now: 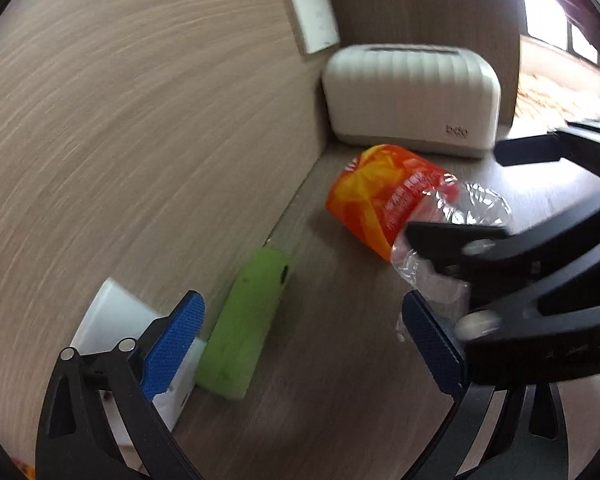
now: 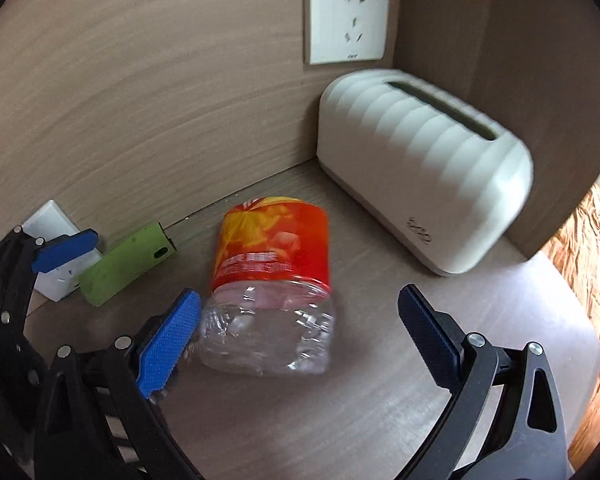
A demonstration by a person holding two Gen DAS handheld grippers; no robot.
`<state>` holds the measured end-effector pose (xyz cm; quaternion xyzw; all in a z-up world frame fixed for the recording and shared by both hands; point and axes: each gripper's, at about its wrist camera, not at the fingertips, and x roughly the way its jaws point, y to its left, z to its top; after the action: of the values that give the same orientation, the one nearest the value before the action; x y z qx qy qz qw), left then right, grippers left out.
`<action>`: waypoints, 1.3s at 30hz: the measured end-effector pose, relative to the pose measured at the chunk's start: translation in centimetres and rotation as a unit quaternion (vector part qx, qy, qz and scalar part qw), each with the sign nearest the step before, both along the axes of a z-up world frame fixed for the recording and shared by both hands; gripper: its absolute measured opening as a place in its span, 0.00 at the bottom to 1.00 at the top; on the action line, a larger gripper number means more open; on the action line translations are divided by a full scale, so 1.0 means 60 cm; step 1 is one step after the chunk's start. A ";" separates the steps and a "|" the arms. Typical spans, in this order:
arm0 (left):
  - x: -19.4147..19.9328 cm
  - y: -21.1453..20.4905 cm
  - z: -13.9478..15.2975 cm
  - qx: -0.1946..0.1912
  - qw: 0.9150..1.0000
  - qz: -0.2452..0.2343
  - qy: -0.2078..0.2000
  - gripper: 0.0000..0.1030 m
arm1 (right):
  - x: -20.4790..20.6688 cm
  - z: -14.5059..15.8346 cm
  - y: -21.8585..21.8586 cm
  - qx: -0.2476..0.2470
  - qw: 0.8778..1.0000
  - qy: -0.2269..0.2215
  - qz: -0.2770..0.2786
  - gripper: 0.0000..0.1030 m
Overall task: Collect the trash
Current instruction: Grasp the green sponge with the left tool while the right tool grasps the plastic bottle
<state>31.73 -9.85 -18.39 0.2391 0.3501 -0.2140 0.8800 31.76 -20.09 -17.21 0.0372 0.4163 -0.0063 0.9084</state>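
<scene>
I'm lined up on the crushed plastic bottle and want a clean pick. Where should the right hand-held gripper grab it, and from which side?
Grip the clear crumpled lower body of the bottle, below the orange label. It lies on its side with that end nearest the open right hand-held gripper, whose left finger is already at its edge. Come straight in from the near side, jaws spanning its width; the toaster-shaped box blocks the far right.

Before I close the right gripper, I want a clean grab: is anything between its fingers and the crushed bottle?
Nothing visible. The crushed bottle lies on the wooden surface inside the open right gripper, its left finger right at the clear end.
</scene>
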 end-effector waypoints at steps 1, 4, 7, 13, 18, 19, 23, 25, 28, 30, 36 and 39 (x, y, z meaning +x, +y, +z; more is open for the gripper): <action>0.001 -0.006 -0.006 0.009 1.000 -0.003 0.002 0.94 | 0.004 -0.004 0.002 -0.006 1.000 0.004 0.001 0.95; 0.007 -0.010 -0.017 0.002 1.000 -0.006 0.020 0.94 | 0.012 -0.014 0.006 -0.015 1.000 0.013 0.006 0.95; 0.006 -0.009 -0.018 0.000 1.000 -0.009 0.020 0.94 | 0.015 -0.022 0.006 -0.020 1.000 0.019 0.005 0.95; -0.004 0.022 -0.004 -0.030 0.999 -0.015 0.039 0.90 | 0.015 -0.036 -0.010 0.003 0.999 0.033 0.007 0.95; -0.013 0.046 -0.001 -0.056 0.997 -0.017 0.044 0.89 | 0.005 -0.033 -0.028 0.013 1.000 0.027 -0.002 0.95; -0.016 0.052 -0.001 -0.059 0.997 -0.015 0.039 0.87 | -0.010 -0.036 -0.029 0.015 1.000 0.027 -0.003 0.95; -0.026 0.070 -0.004 -0.045 0.999 -0.009 0.024 0.80 | -0.015 -0.043 -0.034 0.003 0.999 0.032 -0.009 0.95; -0.025 0.079 -0.001 -0.060 0.998 0.000 0.029 0.73 | -0.019 -0.047 -0.037 0.005 0.999 0.035 -0.009 0.95; -0.027 0.090 -0.001 -0.062 0.998 0.004 0.034 0.71 | -0.028 -0.048 -0.043 0.011 0.999 0.034 -0.006 0.95; -0.027 0.096 0.001 -0.070 0.997 0.000 0.041 0.71 | -0.033 -0.049 -0.047 0.013 0.999 0.033 -0.007 0.95; -0.009 0.107 0.027 -0.162 0.980 -0.021 0.118 0.77 | -0.040 -0.054 -0.064 0.029 0.999 0.028 -0.013 0.95; -0.008 0.089 0.028 -0.157 0.983 -0.006 0.098 0.71 | -0.036 -0.050 -0.090 0.031 0.999 0.019 -0.012 0.95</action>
<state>31.23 -4.50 -16.74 0.0779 0.3954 -0.2943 0.8666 29.60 -25.52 -20.23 0.0703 0.4331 -0.0055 0.8986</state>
